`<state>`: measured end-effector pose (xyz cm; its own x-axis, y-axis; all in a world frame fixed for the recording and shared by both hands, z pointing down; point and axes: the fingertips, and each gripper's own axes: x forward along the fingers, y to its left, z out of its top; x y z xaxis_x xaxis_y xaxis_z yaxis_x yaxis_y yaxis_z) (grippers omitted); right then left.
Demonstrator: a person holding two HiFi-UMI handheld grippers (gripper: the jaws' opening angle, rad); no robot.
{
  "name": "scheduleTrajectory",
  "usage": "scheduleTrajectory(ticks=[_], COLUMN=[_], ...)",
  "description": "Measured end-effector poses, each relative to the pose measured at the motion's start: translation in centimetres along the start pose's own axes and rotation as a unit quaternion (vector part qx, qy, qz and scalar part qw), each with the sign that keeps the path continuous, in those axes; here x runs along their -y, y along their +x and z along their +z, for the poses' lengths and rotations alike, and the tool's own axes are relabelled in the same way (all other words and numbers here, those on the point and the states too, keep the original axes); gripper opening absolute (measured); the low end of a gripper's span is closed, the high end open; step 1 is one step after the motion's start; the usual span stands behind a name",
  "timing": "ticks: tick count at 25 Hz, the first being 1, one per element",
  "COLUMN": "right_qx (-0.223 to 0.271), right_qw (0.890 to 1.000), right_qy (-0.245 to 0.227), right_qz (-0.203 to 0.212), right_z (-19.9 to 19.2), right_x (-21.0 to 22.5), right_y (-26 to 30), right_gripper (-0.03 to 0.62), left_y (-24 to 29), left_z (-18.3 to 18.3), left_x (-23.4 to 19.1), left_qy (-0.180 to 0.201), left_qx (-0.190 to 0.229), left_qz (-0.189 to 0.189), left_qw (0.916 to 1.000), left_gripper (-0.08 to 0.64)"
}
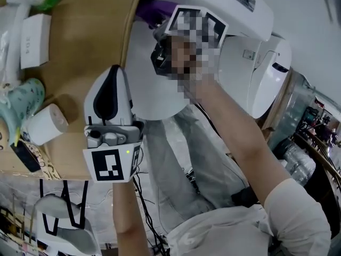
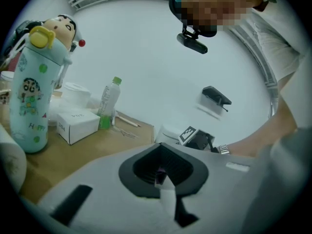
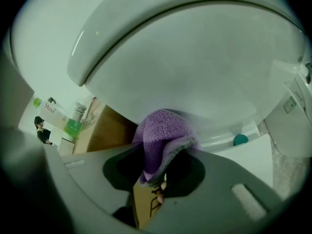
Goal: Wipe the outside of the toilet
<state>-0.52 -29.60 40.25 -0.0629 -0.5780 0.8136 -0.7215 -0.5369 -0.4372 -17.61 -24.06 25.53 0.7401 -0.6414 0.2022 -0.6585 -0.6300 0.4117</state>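
In the head view, one white toilet stands beside a wooden table, its glossy bowl curving down from the seat and lid. The right gripper reaches to the bowl's upper side with one purple cloth at its tip. The left gripper hangs apart, just beside the bowl's edge. On the table lie one white box, one paper roll and one pale cartoon bottle. In the left gripper view, the left gripper has its jaws drawn together, seemingly with nothing between them, though the tips are dim. Beyond stand the cartoon bottle, the white box and one green-labelled bottle on the table. In the right gripper view, the right gripper is clenched on the fluffy purple cloth, whose bunched top presses against the toilet under the rim, on the bowl's smooth white outside. The green-labelled bottle shows far left.
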Motion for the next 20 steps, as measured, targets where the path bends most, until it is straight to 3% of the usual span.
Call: scheduleTrajectory(ticks=[11, 17, 20], right_qx=[-0.012, -0.035, -0.055], right_qw=[0.996, 0.992, 0.991], right_qy=[-0.053, -0.064, -0.069], right_qz=[0.078, 0.104, 0.102], right_z=[-0.6, -2.4, -3.6], right_x=[-2.9, 0.5, 3.8], right_y=[-0.8, -3.1, -5.1], right_gripper=[0.101, 0.101, 0.101], left_y=[-2.6, -2.8, -2.4], left_z=[-0.1, -1.0, -2.5], left_x=[0.2, 4.0, 6.8], left_qy=[0.007, 0.016, -0.003], left_qx=[0.014, 0.029, 0.031], left_qz=[0.061, 0.091, 0.102], left_qw=[0.998, 0.9953, 0.9943], left_gripper=[0.006, 0.006, 0.006])
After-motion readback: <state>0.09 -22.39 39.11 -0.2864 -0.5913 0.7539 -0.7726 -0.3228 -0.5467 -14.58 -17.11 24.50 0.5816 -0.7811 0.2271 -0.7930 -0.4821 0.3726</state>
